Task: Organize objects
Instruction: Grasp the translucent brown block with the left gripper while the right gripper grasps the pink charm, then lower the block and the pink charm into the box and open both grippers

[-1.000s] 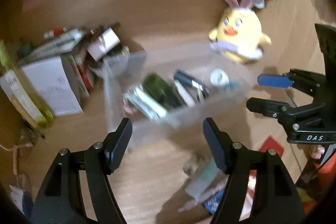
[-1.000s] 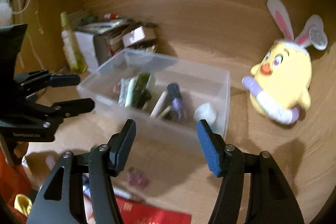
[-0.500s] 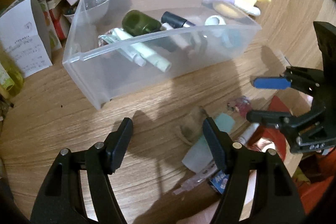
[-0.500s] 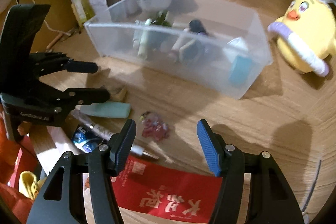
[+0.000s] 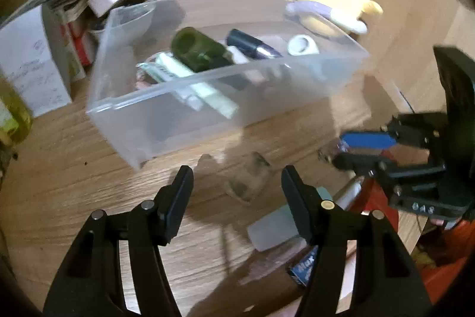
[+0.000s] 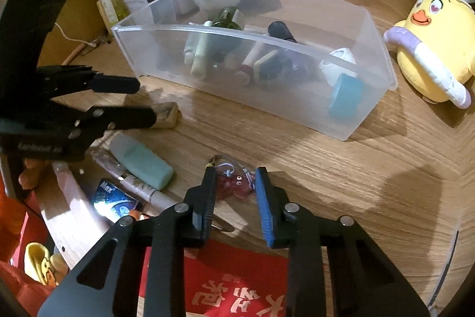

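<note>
While the right tool (image 6: pixel 234 192) closes its jaws around the small red charm (image 6: pixel 234 186) on the desk (image 6: pixel 341 168) just in front of the clear bin (image 6: pixel 356 121), pads not yet pressing, the left tool (image 5: pixel 237 195), spread but also narrowing, holds nothing; charm judged light, slippery, best pinched across its body.

One clear bin (image 6: pixel 341 121), one plush chick (image 6: pixel 430 49), one mint tube (image 6: pixel 142 162), two grippers (image 6: pixel 234 192) (image 5: pixel 237 192)

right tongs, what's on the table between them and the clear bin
Bare wood only, in the right wrist view. The right tongs are closing around a small red charm; beyond it the table runs empty to the clear bin.
</note>
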Demonstrator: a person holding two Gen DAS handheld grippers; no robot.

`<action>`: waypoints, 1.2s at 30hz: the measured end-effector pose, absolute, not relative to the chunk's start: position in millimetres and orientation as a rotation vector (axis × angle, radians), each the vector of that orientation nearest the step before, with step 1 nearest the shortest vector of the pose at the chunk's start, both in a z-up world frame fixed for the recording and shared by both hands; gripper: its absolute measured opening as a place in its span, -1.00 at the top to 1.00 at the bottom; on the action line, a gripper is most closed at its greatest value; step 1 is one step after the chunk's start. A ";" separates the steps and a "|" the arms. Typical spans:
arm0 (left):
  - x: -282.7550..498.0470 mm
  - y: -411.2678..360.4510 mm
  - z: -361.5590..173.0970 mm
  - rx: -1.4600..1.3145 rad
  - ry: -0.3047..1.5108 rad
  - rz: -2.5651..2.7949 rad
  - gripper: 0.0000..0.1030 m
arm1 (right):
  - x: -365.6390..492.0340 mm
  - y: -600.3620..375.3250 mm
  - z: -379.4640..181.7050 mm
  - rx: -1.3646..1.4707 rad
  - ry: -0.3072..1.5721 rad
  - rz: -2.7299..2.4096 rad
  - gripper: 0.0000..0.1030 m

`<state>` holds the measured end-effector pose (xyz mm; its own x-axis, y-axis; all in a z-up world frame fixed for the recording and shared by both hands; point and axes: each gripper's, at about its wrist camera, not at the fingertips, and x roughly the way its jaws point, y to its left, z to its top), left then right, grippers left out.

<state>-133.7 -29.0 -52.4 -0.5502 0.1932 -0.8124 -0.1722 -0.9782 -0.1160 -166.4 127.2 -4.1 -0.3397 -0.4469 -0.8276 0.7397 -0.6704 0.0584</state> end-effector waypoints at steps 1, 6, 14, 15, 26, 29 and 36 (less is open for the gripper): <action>-134.5 -25.2 -54.3 -1.374 -0.008 2.592 -0.20 | -167.6 126.1 -4.8 1.127 0.422 -2.059 0.54; -140.3 -13.5 -62.6 -1.391 0.092 2.605 0.28 | -173.4 133.8 2.6 1.109 0.364 -2.091 0.54; -139.4 -21.6 -56.0 -1.347 0.053 2.668 0.55 | -180.2 144.7 33.2 1.025 0.270 -2.151 0.53; -136.7 -24.5 -51.4 -1.331 0.037 2.682 0.55 | -181.1 146.3 38.1 1.011 0.259 -2.159 0.54; -119.8 -42.1 6.8 -1.117 -0.088 2.800 0.55 | -188.7 153.6 100.5 0.824 0.172 -2.240 0.54; -120.9 -48.4 23.2 -1.064 -0.112 2.837 0.55 | -192.6 152.6 120.6 0.756 0.159 -2.266 0.54; -141.1 -61.0 41.2 -1.040 -0.124 2.904 0.55 | -212.4 138.8 140.6 0.711 0.189 -2.320 0.53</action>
